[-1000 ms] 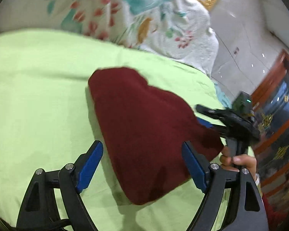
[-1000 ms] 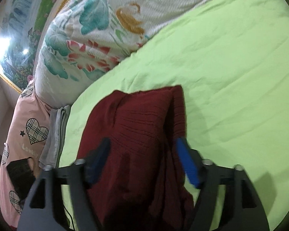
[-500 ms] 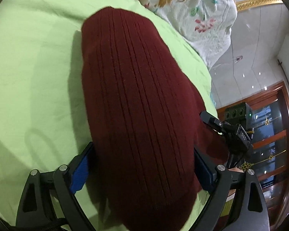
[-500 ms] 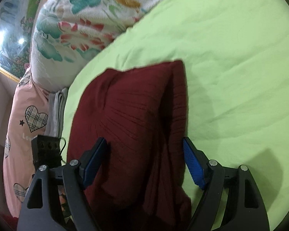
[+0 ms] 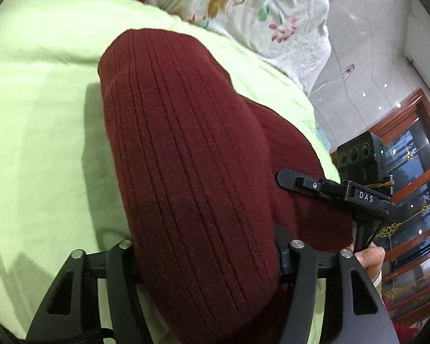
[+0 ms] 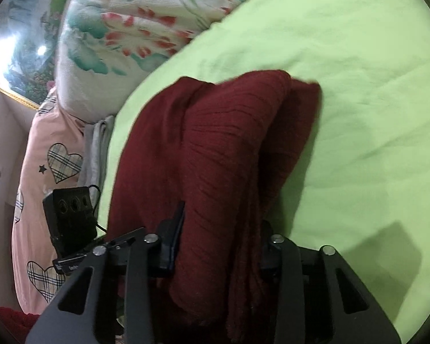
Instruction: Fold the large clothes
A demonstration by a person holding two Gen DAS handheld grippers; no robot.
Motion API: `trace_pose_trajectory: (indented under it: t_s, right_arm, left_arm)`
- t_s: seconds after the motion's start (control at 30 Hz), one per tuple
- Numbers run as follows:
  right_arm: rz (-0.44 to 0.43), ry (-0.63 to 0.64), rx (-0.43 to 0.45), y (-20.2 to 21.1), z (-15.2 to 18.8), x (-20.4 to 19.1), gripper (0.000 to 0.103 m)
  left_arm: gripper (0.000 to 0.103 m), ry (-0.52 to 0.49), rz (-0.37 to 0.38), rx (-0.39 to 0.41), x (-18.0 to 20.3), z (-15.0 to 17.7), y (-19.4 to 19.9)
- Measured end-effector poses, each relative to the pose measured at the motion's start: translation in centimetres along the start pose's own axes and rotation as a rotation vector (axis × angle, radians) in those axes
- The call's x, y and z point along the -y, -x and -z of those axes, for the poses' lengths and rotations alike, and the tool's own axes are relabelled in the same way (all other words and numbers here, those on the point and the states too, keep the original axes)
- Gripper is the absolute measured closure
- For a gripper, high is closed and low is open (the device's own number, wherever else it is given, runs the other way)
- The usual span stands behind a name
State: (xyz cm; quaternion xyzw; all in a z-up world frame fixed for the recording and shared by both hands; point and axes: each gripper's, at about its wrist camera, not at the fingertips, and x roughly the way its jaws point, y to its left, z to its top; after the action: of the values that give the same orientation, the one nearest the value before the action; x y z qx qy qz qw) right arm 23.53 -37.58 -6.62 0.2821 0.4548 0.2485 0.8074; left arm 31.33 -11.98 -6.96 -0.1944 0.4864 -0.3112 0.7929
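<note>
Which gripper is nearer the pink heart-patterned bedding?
Left. The left gripper sits on the side towards the pink heart-patterned bedding; the right gripper is farther off, across the maroon sweater. Both grippers' jaws have just been closing on the sweater between them.

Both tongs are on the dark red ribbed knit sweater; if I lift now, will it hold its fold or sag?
The dark red ribbed knit sweater probably sags: it bulges softly between the closing left tongs. Its layered edges at the right tongs may slip apart. Thick knit suggests moderate weight.

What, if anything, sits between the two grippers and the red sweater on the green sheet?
Nothing visible. The left gripper and right gripper have just closed onto the sweater, bunched between their jaws.
</note>
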Motion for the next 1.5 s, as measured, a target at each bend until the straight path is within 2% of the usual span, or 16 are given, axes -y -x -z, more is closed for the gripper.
trace_pose_trajectory:
  t_s: [0.17, 0.37, 0.47, 0.53, 0.57, 0.67, 0.8, 0.87, 0.97, 1.07, 1.2, 1.23, 1.33, 1.4, 1.5]
  right_arm:
    - [-0.060, 0.058, -0.002, -1.6, 1.8, -4.9, 0.068]
    - [-0.191, 0.107, -0.037, -7.5, 4.3, -10.3, 0.068]
    - [-0.219, 0.117, -0.070, -10.3, 5.8, -11.6, 0.068]
    - [-0.199, 0.104, -0.101, -12.3, 6.8, -11.8, 0.067]
    - [-0.181, 0.097, -0.108, -12.9, 7.2, -11.6, 0.063]
    - [-0.189, 0.042, -0.108, -13.2, 7.6, -10.5, 0.052]
    - [-0.128, 0.055, -0.108, -12.3, 7.6, -10.8, 0.045]
    - [-0.084, 0.054, -0.097, -11.6, 7.7, -11.1, 0.037]
    - [-0.030, 0.043, -0.040, -9.5, 7.1, -10.9, 0.033]
    - [-0.026, 0.046, 0.018, -7.8, 6.2, -10.7, 0.033]
    - [0.012, 0.088, 0.029, -8.9, 4.7, -11.6, 0.033]
    - [0.020, 0.093, 0.019, -9.6, 4.5, -11.8, 0.036]
    - [0.051, 0.076, -0.047, -12.2, 4.1, -11.9, 0.080]
    - [0.036, 0.073, -0.014, -11.8, 3.9, -12.0, 0.086]
    - [-0.004, 0.076, 0.071, -9.4, 3.5, -11.8, 0.094]
  left_arm:
    - [0.046, -0.013, -0.019, 0.050, -0.6, 1.3, 5.6]
    - [0.046, -0.031, -0.135, 0.102, -4.2, 3.9, 15.0]
    - [0.045, -0.027, -0.194, 0.090, -6.3, 5.4, 17.1]
    - [0.042, -0.005, -0.218, 0.065, -7.9, 6.4, 17.1]
    - [0.039, 0.016, -0.214, 0.053, -8.8, 6.8, 16.8]
    - [0.034, 0.064, -0.162, 0.089, -10.4, 8.1, 17.4]
    - [0.029, 0.070, -0.181, 0.116, -10.1, 8.8, 18.3]
    - [0.028, 0.072, -0.184, 0.133, -9.8, 9.2, 19.2]
    - [0.028, 0.066, -0.191, 0.197, -9.5, 9.9, 21.9]
    - [0.025, 0.078, -0.184, 0.273, -9.8, 9.9, 24.1]
    - [0.029, 0.161, -0.197, 0.347, -11.3, 8.1, 24.8]
    - [0.031, 0.165, -0.180, 0.353, -11.5, 7.9, 24.8]
    - [0.050, 0.138, -0.130, 0.354, -10.8, 6.8, 23.5]
    - [0.055, 0.089, -0.104, 0.351, -9.6, 6.3, 22.4]
    - [0.055, 0.025, -0.113, 0.287, -8.2, 5.4, 19.8]
